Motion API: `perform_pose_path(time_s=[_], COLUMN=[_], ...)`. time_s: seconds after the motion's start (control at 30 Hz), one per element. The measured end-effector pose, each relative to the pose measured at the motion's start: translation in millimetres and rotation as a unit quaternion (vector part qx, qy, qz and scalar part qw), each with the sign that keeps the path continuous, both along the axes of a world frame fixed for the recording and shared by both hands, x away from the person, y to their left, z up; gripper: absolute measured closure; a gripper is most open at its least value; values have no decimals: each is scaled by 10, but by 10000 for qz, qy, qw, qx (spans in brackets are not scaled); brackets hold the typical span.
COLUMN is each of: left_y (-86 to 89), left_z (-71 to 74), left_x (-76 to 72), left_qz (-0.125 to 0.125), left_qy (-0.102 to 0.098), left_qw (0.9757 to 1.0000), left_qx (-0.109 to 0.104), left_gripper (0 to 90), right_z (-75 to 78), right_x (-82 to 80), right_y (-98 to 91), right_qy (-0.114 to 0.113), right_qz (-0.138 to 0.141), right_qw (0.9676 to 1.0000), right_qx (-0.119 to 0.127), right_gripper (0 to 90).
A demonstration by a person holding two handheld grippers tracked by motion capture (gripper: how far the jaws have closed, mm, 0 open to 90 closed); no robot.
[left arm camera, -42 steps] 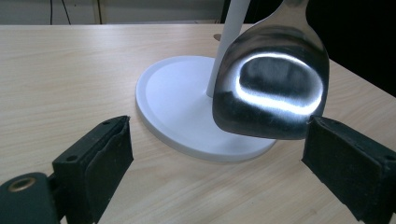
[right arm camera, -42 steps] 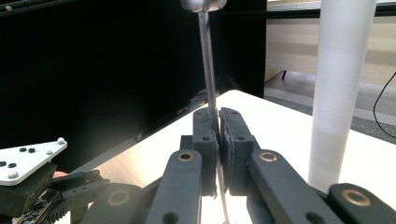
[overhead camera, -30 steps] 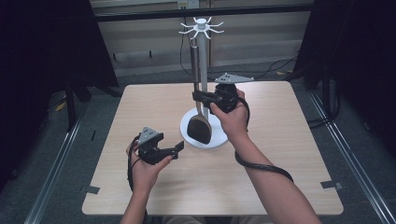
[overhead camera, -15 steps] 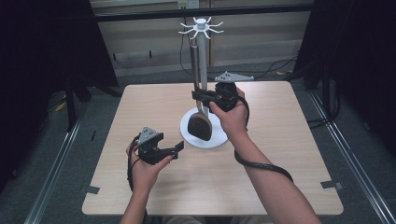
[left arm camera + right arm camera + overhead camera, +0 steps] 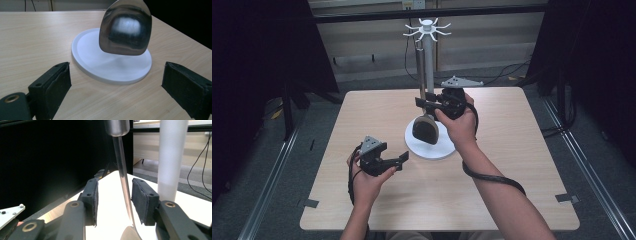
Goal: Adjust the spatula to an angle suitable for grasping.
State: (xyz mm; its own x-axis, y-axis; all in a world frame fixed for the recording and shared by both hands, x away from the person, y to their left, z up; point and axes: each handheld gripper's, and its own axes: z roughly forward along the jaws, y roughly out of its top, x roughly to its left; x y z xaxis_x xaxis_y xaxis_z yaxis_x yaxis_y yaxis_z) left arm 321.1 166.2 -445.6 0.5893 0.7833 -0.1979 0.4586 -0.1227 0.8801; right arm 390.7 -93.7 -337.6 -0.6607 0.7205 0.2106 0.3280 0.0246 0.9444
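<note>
The spatula (image 5: 426,127) hangs from a hook on the white rack (image 5: 427,55), its blade just above the rack's round base (image 5: 430,147); the right gripper (image 5: 113,202) has just been opening, its fingers (image 5: 92,200) now apart on either side of the shaft with a gap each side, so the hanging step looks done. The left gripper (image 5: 115,87) rests wide open and empty on the counter (image 5: 512,165) near the base; next, the right hand should back straight off without nudging the shaft.
</note>
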Motion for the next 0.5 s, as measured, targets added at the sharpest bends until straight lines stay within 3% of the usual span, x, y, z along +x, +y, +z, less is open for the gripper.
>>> perform_pose_path(time_s=[0.5], left_y=[11], left_z=[-11], left_x=[8], left_qz=[-3], left_qy=[31], left_qw=[10000], left_qx=[18], left_gripper=[73], right_z=[-37], right_x=[-56], right_y=[-20], right_qy=[94], right_qz=[-200], right_qw=[9995], right_qx=[-202], right_gripper=[313])
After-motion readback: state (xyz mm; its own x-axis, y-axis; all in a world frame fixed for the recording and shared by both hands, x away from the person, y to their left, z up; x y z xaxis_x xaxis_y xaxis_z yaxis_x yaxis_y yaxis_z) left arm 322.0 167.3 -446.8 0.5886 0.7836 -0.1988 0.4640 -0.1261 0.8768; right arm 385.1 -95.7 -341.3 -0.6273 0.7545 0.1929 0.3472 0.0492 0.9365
